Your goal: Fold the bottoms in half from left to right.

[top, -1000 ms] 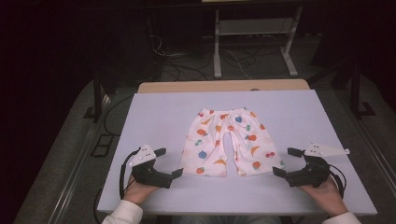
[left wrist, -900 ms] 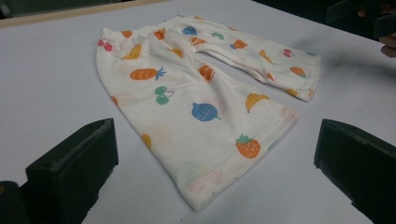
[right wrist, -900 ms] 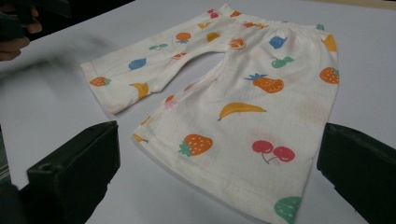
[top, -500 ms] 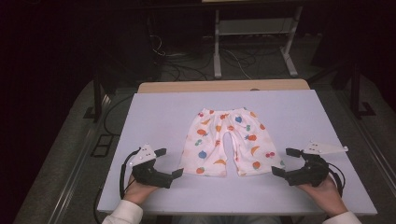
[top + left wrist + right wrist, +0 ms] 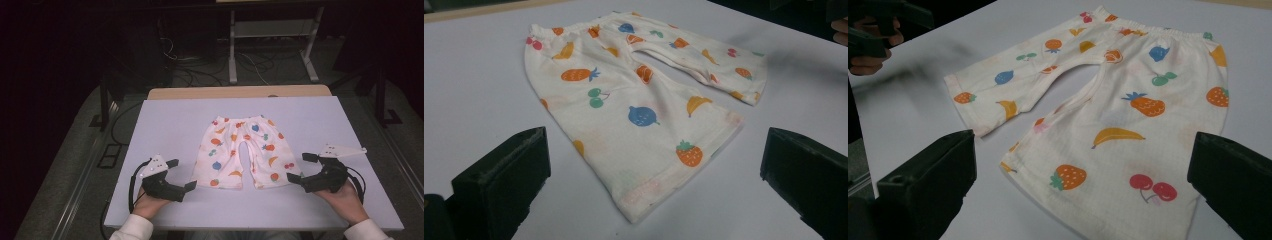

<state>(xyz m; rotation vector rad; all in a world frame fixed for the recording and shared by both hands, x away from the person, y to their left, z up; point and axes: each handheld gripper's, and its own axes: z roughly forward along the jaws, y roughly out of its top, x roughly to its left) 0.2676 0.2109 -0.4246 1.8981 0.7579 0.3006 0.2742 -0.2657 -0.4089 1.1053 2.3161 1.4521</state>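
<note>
Barely shifting since a moment ago, the left hand-held gripper (image 5: 181, 174) and right hand-held gripper (image 5: 301, 167) are hovering wide open and empty at the leg hems of the white fruit-printed cotton shorts (image 5: 243, 151), lying flat mid-surface (image 5: 165, 125), grasping not yet begun.
</note>
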